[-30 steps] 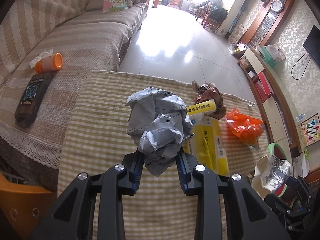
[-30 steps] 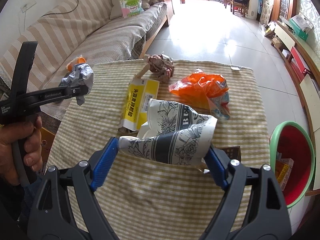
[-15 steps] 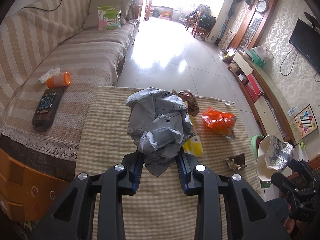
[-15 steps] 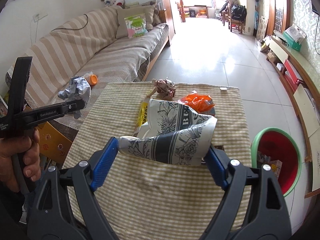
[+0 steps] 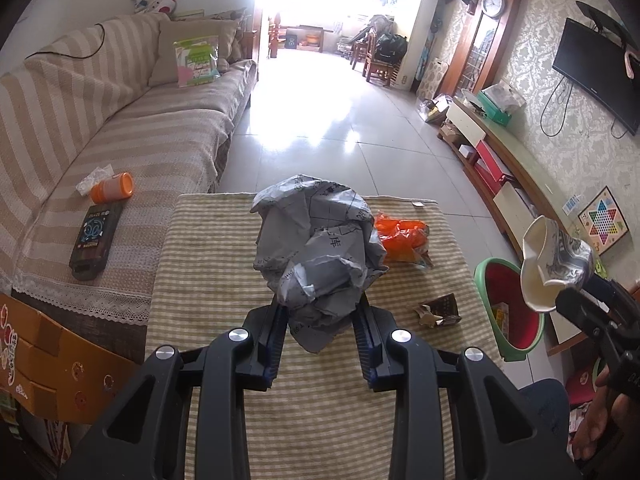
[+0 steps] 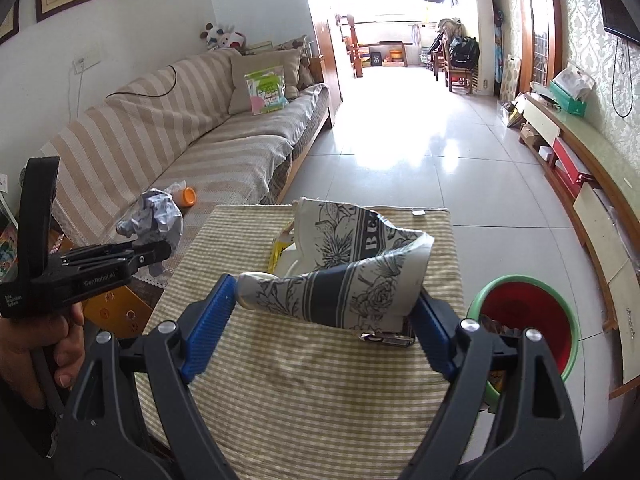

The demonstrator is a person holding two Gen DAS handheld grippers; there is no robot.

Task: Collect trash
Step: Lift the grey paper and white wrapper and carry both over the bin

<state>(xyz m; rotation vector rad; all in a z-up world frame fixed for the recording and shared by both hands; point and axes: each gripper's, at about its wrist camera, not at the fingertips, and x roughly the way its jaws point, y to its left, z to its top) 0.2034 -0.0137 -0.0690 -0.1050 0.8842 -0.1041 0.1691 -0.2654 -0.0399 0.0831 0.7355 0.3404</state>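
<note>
Both hands are loaded. My left gripper (image 5: pixel 320 340) is squeezed nearly closed on a crumpled grey paper ball (image 5: pixel 316 256), the blue pads biting into its lower folds, and the wad bulges up above the fingers, clear of the table. My right gripper (image 6: pixel 320 308) stands wide, its pads pressed against either end of a crushed paper cup (image 6: pixel 344 268) printed with dark flowers and lettering; the cup spans the whole gap and hangs above the striped tablecloth (image 6: pixel 304 392).

Down on the cloth, an orange plastic bag (image 5: pixel 400 236) lies just behind the paper ball in the left view, and a small torn brown wrapper (image 5: pixel 438 310) sits near the right edge. A bit of yellow packet (image 6: pixel 280 250) peeks out behind the cup. On the floor just beside the table's right side stands the red bin with a green rim (image 6: pixel 524 316), some scraps already inside. Over on the sofa (image 5: pixel 120 140), an orange cup (image 5: pixel 112 188) lies on its side next to a dark flat box (image 5: pixel 94 242).
</note>
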